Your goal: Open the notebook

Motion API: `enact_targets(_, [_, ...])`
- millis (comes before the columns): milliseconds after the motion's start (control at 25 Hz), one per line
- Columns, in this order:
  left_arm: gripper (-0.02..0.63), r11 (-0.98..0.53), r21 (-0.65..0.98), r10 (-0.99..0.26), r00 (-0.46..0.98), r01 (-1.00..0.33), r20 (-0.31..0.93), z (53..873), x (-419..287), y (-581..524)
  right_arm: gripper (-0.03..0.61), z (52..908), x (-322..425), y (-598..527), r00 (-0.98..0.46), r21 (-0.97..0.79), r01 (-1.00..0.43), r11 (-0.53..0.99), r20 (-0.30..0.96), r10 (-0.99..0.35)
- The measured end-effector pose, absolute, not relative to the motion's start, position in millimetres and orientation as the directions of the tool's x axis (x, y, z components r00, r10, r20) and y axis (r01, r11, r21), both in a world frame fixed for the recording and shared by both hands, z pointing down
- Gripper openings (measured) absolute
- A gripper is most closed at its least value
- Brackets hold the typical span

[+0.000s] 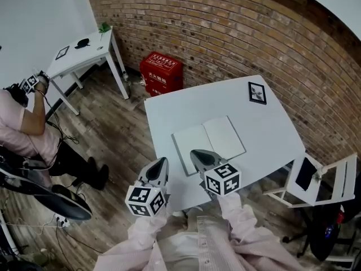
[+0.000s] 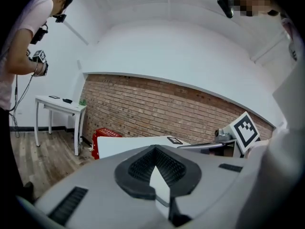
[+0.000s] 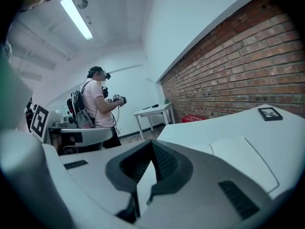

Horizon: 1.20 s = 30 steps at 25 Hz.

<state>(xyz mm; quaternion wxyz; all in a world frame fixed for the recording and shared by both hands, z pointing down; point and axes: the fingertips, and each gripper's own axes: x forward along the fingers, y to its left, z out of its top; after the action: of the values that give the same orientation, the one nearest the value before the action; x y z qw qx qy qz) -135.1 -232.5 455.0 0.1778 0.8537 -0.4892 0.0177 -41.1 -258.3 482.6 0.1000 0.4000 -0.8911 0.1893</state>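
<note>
White characters run across the front of the red box [image 1: 161, 72] by the brick wall, too small to read. Black-and-white square markers show on the left cube [image 1: 146, 200] of the left gripper [image 1: 161, 162], on the right cube [image 1: 222, 178] of the right gripper [image 1: 196, 153], and on a card [image 1: 257, 92] lying on the white table [image 1: 271, 134].

my left gripper [image 1: 163, 160] / right gripper [image 1: 195, 153]: smooth grey shells tapering to a point | pads [image 2: 139, 166]: black, ribbed, black surround | marker cubes [image 1: 146, 200]: black-and-white squares | my sleeves [image 1: 139, 239]: pale pink, finely striped
</note>
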Motion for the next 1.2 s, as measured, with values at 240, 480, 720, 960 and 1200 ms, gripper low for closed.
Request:
enact_targets(240, [-0.008, -0.461, 0.214, -0.857, 0.495, -0.861, 0.143, 424.2, -126.3, -246.0, 0.003, 441.3, -11.4, -266.3, -0.667, -0.259, -0.743, 0.617, 0.206, -0.716])
enact_targets(480, [-0.008, -0.440, 0.169, -0.883, 0.459, -0.882, 0.098, 399.6, -131.2, -256.2, 0.003, 405.7, 15.7, -277.1, -0.652, -0.270, -0.745, 0.610, 0.095, -0.753])
enact_targets(720, [-0.008, -0.421, 0.135, -0.900, 0.432, -0.897, 0.060, 382.4, -139.8, -261.8, 0.003, 381.5, 30.5, -280.8, -0.637, -0.251, -0.749, 0.613, 0.017, -0.771])
enact_targets(960, [-0.008, -0.398, 0.102, -0.914, 0.404, -0.912, 0.040, 373.4, -141.3, -264.8, 0.003, 373.0, 47.6, -284.4, -0.613, -0.216, -0.769, 0.601, -0.017, -0.790])
enact_targets(1200, [-0.008, -0.382, 0.097, -0.920, 0.388, -0.919, 0.048, 373.2, -146.7, -264.5, 0.003, 374.5, 55.7, -286.5, -0.586, -0.217, -0.788, 0.576, -0.020, -0.810])
